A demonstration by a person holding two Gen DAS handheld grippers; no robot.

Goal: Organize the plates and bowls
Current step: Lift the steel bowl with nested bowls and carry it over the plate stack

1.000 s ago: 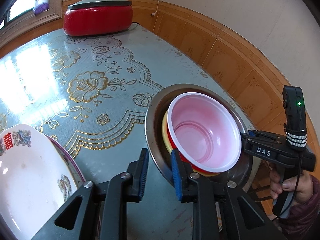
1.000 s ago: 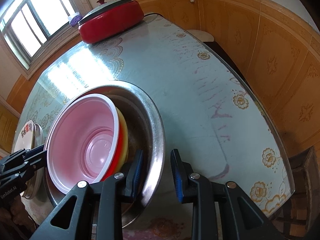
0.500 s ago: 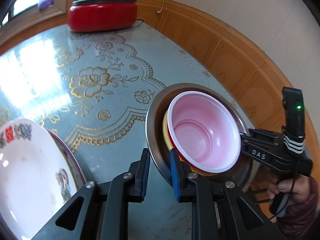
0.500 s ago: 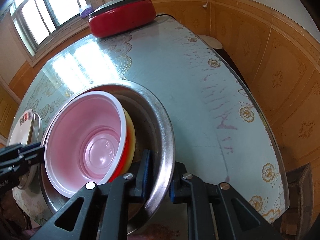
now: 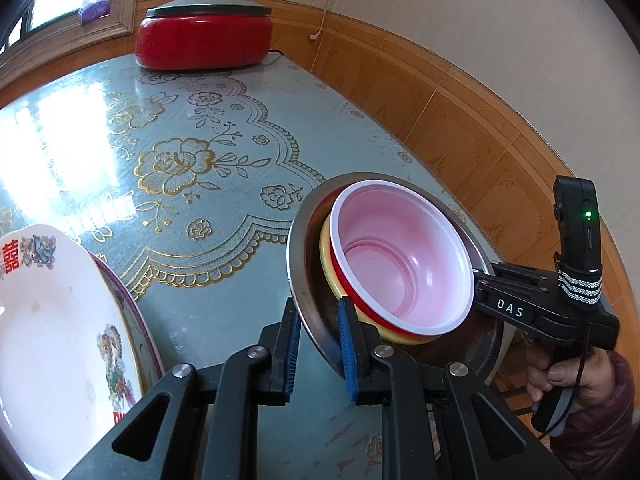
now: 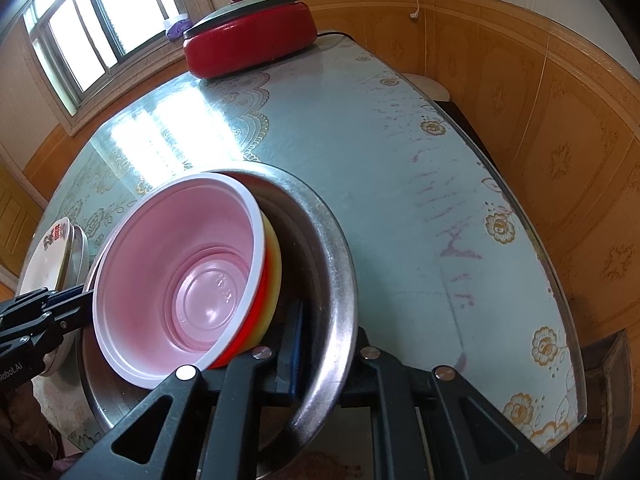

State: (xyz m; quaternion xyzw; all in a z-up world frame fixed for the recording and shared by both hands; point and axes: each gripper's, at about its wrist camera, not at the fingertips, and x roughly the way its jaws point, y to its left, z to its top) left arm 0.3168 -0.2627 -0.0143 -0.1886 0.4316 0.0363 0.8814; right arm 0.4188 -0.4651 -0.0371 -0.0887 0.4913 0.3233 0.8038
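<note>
I'm pinching the steel basin (image 5: 298,236) rim with both grippers, left (image 5: 318,354) and right (image 6: 322,354), pink bowl (image 6: 180,276) nested inside on the table (image 5: 208,128), right gripper reading "DAS", plate (image 5: 52,320) showing 囍

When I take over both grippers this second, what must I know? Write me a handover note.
Left gripper: shut on the near rim of the steel basin.
Right gripper: shut on the opposite rim of that basin.
Things: the pink-lined bowl sits nested in a yellow bowl inside the basin. The plates are stacked on the table, on the left gripper's side of the basin.
Done: bowls nested, plates stacked, basin gripped on both sides.
Left: probably carrying the basin to its place. Whether it is off the table yet, I cannot tell.
</note>
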